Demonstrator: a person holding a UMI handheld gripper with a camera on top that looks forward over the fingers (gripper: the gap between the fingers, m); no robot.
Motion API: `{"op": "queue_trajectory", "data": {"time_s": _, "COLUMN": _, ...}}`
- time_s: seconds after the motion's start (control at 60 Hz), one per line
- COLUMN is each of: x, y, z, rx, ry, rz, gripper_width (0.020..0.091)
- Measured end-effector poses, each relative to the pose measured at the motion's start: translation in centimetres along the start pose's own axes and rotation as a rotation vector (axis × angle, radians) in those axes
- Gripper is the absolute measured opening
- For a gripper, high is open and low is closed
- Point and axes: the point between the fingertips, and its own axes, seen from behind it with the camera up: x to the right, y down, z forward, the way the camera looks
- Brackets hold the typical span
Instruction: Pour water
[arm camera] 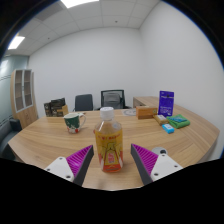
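Observation:
A clear bottle (108, 143) with an orange cap and orange-yellow label stands upright on the wooden table (40, 140), between my fingertips. My gripper (112, 160) is open, with a visible gap between each purple pad (80, 160) and the bottle's sides. A mug (73, 122) with a green pattern sits farther back and to the left of the bottle, beyond the fingers.
Small boxes (177, 123) and a purple standing card (166, 101) lie at the right part of the table. A brown box (147, 112) sits behind them. Black chairs (112, 98) line the far edge, and a cabinet (22, 92) stands at the left wall.

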Motion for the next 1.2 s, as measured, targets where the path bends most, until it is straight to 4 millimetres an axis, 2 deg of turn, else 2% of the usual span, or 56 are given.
{"op": "queue_trajectory", "data": {"time_s": 0.117, "x": -0.3, "y": 0.1, "z": 3.9, "rx": -0.001, "ry": 0.013, "rz": -0.023, "gripper_width": 0.0835}}
{"op": "queue_trajectory", "data": {"time_s": 0.217, "x": -0.5, "y": -0.5, "z": 6.5, "rx": 0.024, "ry": 0.020, "rz": -0.028, "gripper_width": 0.0834}}
{"op": "queue_trajectory", "data": {"time_s": 0.25, "x": -0.6, "y": -0.4, "z": 7.0, "rx": 0.028, "ry": 0.020, "rz": -0.021, "gripper_width": 0.0785}}
{"op": "queue_trajectory", "data": {"time_s": 0.283, "x": -0.5, "y": -0.1, "z": 7.4, "rx": 0.022, "ry": 0.028, "rz": -0.019, "gripper_width": 0.0570}}
{"op": "queue_trajectory", "data": {"time_s": 0.317, "x": -0.3, "y": -0.4, "z": 7.6, "rx": 0.038, "ry": 0.040, "rz": -0.022, "gripper_width": 0.0574}}
{"op": "queue_trajectory", "data": {"time_s": 0.417, "x": 0.0, "y": -0.5, "z": 7.4, "rx": 0.066, "ry": 0.068, "rz": -0.025, "gripper_width": 0.0526}}
{"op": "queue_trajectory", "data": {"time_s": 0.5, "x": -0.2, "y": -0.5, "z": 7.9, "rx": 0.033, "ry": 0.067, "rz": -0.035, "gripper_width": 0.0460}}
{"op": "queue_trajectory", "data": {"time_s": 0.567, "x": -0.3, "y": -0.5, "z": 8.6, "rx": -0.012, "ry": 0.050, "rz": -0.064, "gripper_width": 0.0446}}
{"op": "queue_trajectory", "data": {"time_s": 0.633, "x": 0.1, "y": -2.1, "z": 9.8, "rx": -0.024, "ry": 0.055, "rz": -0.107, "gripper_width": 0.0447}}
{"op": "queue_trajectory", "data": {"time_s": 0.7, "x": 1.1, "y": -5.0, "z": 11.7, "rx": -0.019, "ry": 0.090, "rz": -0.189, "gripper_width": 0.0447}}
{"op": "queue_trajectory", "data": {"time_s": 0.767, "x": 1.5, "y": -8.3, "z": 13.9, "rx": -0.023, "ry": 0.101, "rz": -0.318, "gripper_width": 0.0447}}
{"op": "queue_trajectory", "data": {"time_s": 0.883, "x": -0.6, "y": -13.7, "z": 18.5, "rx": -0.012, "ry": 0.128, "rz": -0.668, "gripper_width": 0.0447}}
{"op": "queue_trajectory", "data": {"time_s": 1.0, "x": -4.8, "y": -16.1, "z": 22.9, "rx": -0.009, "ry": 0.131, "rz": -1.112, "gripper_width": 0.0445}}
{"op": "queue_trajectory", "data": {"time_s": 1.083, "x": -7.8, "y": -16.2, "z": 25.2, "rx": -0.021, "ry": 0.130, "rz": -1.427, "gripper_width": 0.0444}}
{"op": "queue_trajectory", "data": {"time_s": 1.133, "x": -9.0, "y": -16.1, "z": 26.5, "rx": -0.040, "ry": 0.126, "rz": -1.598, "gripper_width": 0.0444}}
{"op": "queue_trajectory", "data": {"time_s": 1.2, "x": -9.6, "y": -16.2, "z": 27.6, "rx": -0.089, "ry": 0.158, "rz": -1.817, "gripper_width": 0.0444}}
